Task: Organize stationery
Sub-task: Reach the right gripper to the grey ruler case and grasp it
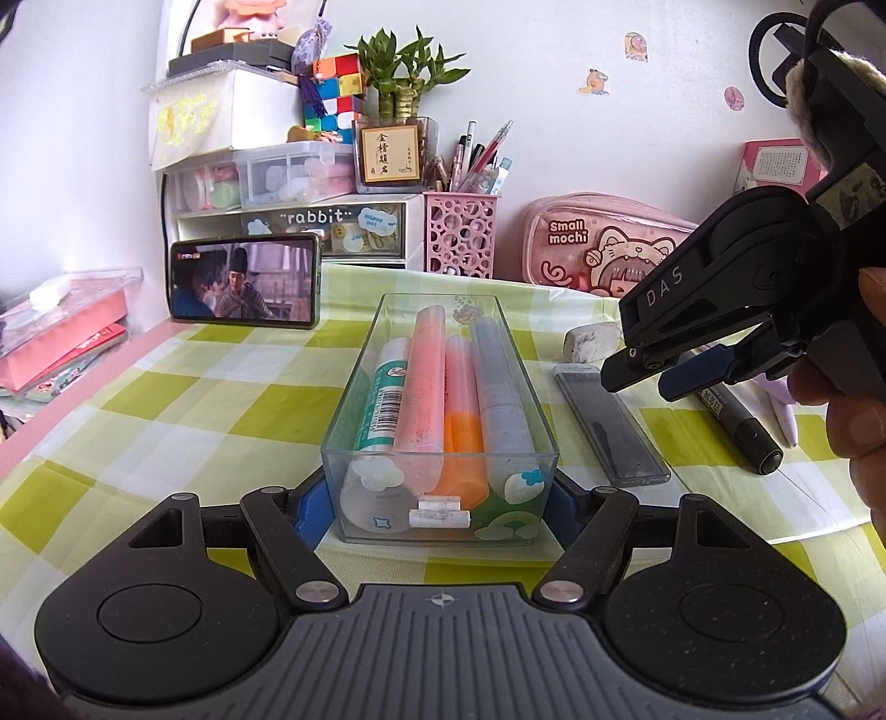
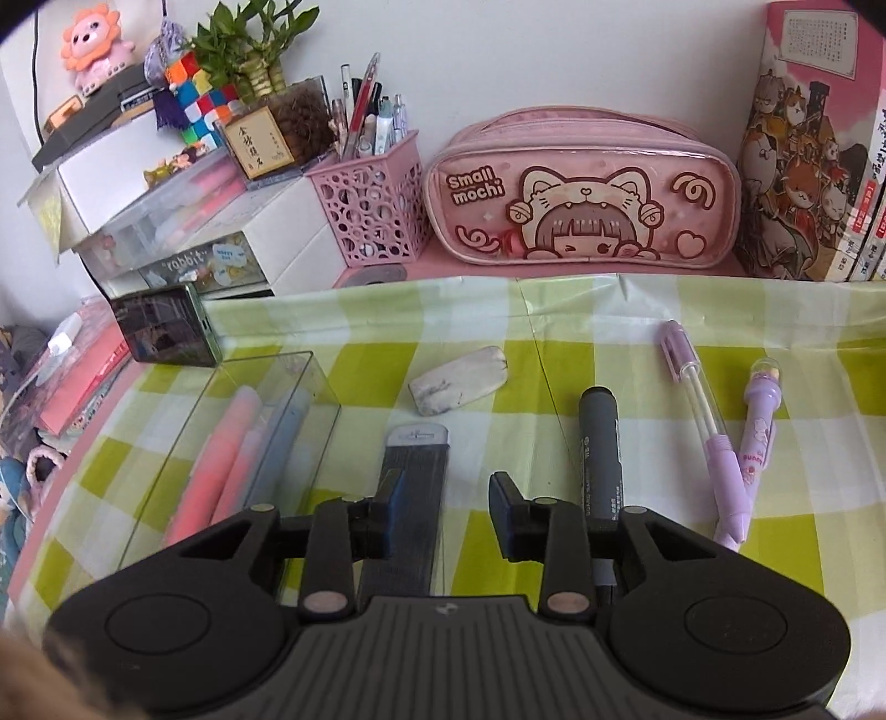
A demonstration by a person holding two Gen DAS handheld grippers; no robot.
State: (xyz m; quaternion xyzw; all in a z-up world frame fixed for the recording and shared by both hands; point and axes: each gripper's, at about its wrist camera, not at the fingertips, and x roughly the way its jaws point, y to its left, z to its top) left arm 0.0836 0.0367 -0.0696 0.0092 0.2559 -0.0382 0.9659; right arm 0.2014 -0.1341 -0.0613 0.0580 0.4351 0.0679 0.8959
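A phone (image 1: 245,278) stands propped on its long edge at the far left of the green-and-white checked tablecloth (image 1: 166,399), its screen playing a video. Behind it sits a white drawer unit (image 1: 310,221) (one drawer reads "rabbit"), topped with a colourful twisted cube puzzle (image 1: 335,91) and a bamboo plant (image 1: 407,72). A pink lion figure (image 2: 91,47) perches higher up.

"Small mochi" on pink pencil case (image 2: 581,188); "rabbit" on drawer (image 1: 315,217); "DAS" on right gripper (image 1: 664,285).
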